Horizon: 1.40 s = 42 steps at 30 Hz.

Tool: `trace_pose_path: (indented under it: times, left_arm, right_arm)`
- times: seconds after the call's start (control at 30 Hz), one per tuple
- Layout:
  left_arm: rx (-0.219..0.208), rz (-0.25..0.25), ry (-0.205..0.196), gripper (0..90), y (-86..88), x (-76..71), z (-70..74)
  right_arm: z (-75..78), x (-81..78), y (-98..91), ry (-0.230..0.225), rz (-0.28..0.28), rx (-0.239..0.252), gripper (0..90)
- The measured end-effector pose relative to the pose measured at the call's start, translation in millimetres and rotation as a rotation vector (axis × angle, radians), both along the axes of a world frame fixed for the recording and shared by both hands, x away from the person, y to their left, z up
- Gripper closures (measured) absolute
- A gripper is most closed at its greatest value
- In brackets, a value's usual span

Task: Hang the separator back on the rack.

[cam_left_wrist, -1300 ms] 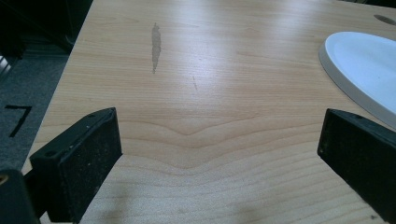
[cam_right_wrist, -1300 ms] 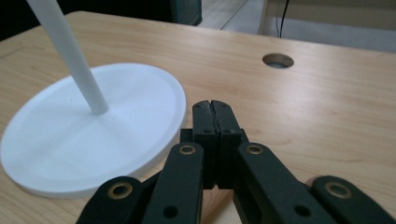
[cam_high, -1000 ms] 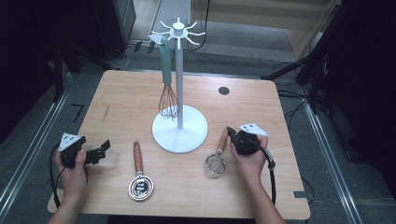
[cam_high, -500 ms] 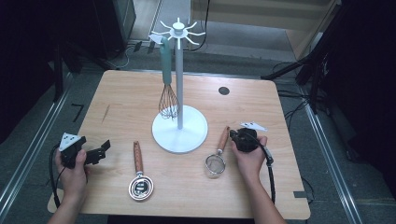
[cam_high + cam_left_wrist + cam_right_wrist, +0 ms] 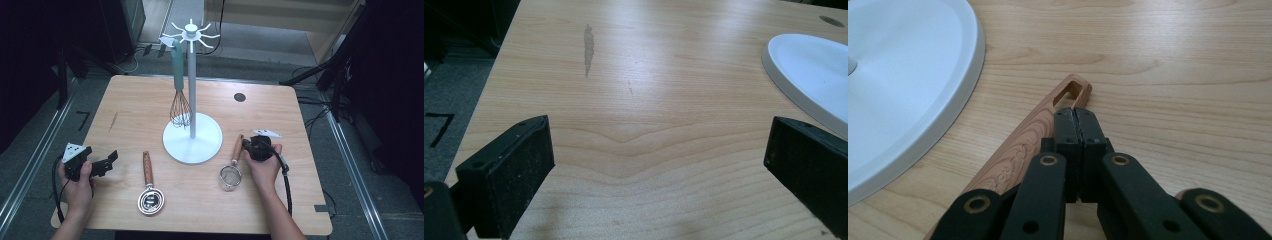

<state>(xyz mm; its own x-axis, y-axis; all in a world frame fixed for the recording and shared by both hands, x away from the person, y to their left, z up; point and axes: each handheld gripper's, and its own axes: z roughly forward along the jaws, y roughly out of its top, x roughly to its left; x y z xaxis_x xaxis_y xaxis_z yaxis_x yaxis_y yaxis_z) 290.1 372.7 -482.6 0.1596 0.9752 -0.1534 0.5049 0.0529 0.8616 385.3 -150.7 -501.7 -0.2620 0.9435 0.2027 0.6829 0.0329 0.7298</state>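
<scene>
We are holding the right gripper (image 5: 1075,117) with its jaws pressed together on nothing, tips over the end of the strainer's wooden handle (image 5: 1048,112), perhaps touching it. The strainer (image 5: 232,167) is lying just beside the white stand (image 5: 192,137). Our left gripper (image 5: 659,165) is gaping wide over bare table (image 5: 634,100).

White stand (image 5: 192,142), teal-handled whisk (image 5: 179,80), wood-grain strainer handle (image 5: 1033,137), black claw (image 5: 1077,112).

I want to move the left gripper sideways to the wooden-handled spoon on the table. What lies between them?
Only bare tabletop lies between the left gripper and the spoon, as the high view shows.
</scene>
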Motion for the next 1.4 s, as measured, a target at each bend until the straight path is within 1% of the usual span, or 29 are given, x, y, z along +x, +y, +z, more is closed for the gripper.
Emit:
trace_pose_path:
  times: [0.17, 0.4, 0.5, 0.53, 0.63, 0.73, 0.83, 0.93, 0.97, 1.03, 1.13, 1.17, 1.27, 1.33, 1.37, 1.4]
  left_arm:
    - [0.0, 0.0, 0.0, 0.1, 0.1, -0.3, 0.1]
    - [0.0, -0.001, 0.001, 0.1, 0.1, -0.3, 0.1]
    - [0.0, -0.001, 0.001, 0.1, 0.2, -0.4, 0.1]
    - [-0.002, -0.002, 0.001, 0.1, 0.3, -0.4, 0.1]
    - [-0.004, -0.002, 0.002, 0.1, 0.7, -0.3, 0.0]
    - [-0.004, -0.001, 0.002, 0.1, 0.5, -0.2, 0.0]
    - [-0.003, -0.002, 0.002, 0.1, 0.6, -0.2, 0.0]
    - [-0.007, 0.001, 0.003, 0.1, 0.7, 0.0, 0.0]
    - [-0.007, 0.001, 0.004, 0.1, 0.7, 0.0, 0.0]
    - [-0.008, 0.0, 0.004, 0.1, 0.7, 0.3, -0.1]
    - [-0.006, -0.001, 0.006, 0.1, 0.7, 0.4, 0.0]
    - [-0.006, -0.001, 0.007, 0.1, 0.6, 0.3, 0.0]
    - [-0.011, -0.001, 0.004, 0.1, 1.0, 0.2, -0.1]
    - [-0.015, -0.001, 0.008, 0.1, 1.5, 0.2, 0.0]
    - [-0.015, -0.001, 0.008, 0.1, 1.5, 0.3, 0.0]
    - [-0.015, -0.001, 0.009, 0.2, 1.3, 0.4, 0.0]
  right_arm:
    - [0.2, 0.4, 5.3, 0.002, 0.023, 0.004, 90.0]
    - [1.2, 0.1, 12.1, -0.01, 0.07, 0.009, 90.0]
    - [4.5, -2.2, 12.1, -0.015, 0.069, 0.019, 90.0]
    - [7.8, -4.4, 11.7, -0.025, 0.072, 0.023, 90.0]
    - [17.1, -13.9, 9.7, -0.054, 0.089, 0.033, 90.0]
    - [22.5, -26.0, 10.3, -0.06, 0.115, 0.038, 90.0]
    - [26.9, -43.3, 14.2, -0.059, 0.154, 0.049, 90.0]
    - [28.7, -57.6, 20.8, -0.05, 0.181, 0.047, 90.0]
    - [28.9, -62.9, 23.5, -0.045, 0.19, 0.054, 90.0]
    - [27.9, -73.0, 28.8, -0.042, 0.215, 0.044, 90.0]
    - [25.5, -77.8, 33.4, -0.03, 0.23, 0.032, 90.0]
    - [25.2, -78.6, 34.6, -0.023, 0.231, 0.04, 90.0]
    - [27.6, -82.4, 37.8, -0.024, 0.24, 0.043, 90.0]
    - [28.0, -87.8, 37.9, -0.021, 0.244, 0.033, 90.0]
    - [27.2, -91.9, 37.0, -0.017, 0.245, 0.018, 90.0]
    - [26.8, -93.6, 36.7, -0.013, 0.245, 0.017, 90.0]
